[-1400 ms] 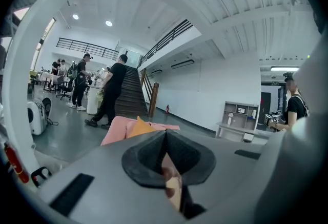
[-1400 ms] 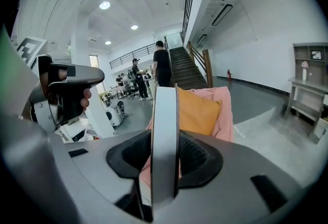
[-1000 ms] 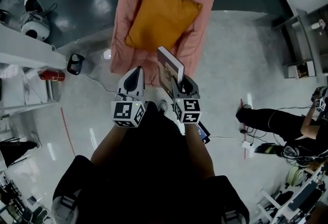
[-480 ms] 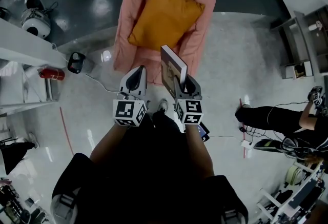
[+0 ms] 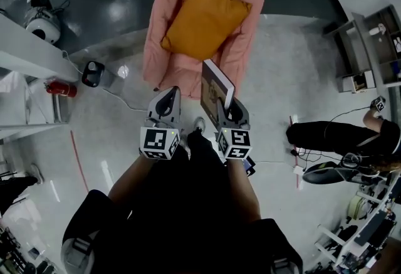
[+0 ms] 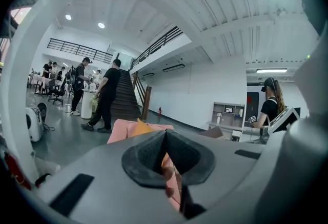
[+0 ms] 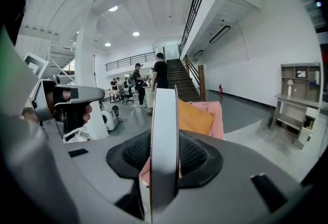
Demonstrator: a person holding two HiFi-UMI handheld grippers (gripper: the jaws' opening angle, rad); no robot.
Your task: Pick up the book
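Book (image 5: 216, 91) first: it stands on edge in the right gripper (image 5: 227, 111). The jaws are clamped on its lower end, its white page edge is turned back toward the gripper, and its cover faces the left gripper. Compared with a second ago it has come up a touch and travelled along with both hands. It sits at the same slant in the jaws, so I'd say nothing has slipped.

Just beside it rides the left gripper (image 5: 169, 96), its jaws drawn together to a narrow slit with nothing in them. It has moved in step and takes no part in the hold.

Beyond both sets of tips, the pink armchair (image 5: 241, 47) with its orange cushion (image 5: 203, 15) lies a little differently in the head view than before. That looks to me like the person shifting their stance, not the chair moving. The book touches neither chair nor cushion.

To my eye the pick-up is as good as done, with the book in the air and carried by one gripper alone. Further off, past the chair, people (image 6: 105, 95) stand by a staircase (image 6: 125, 100).
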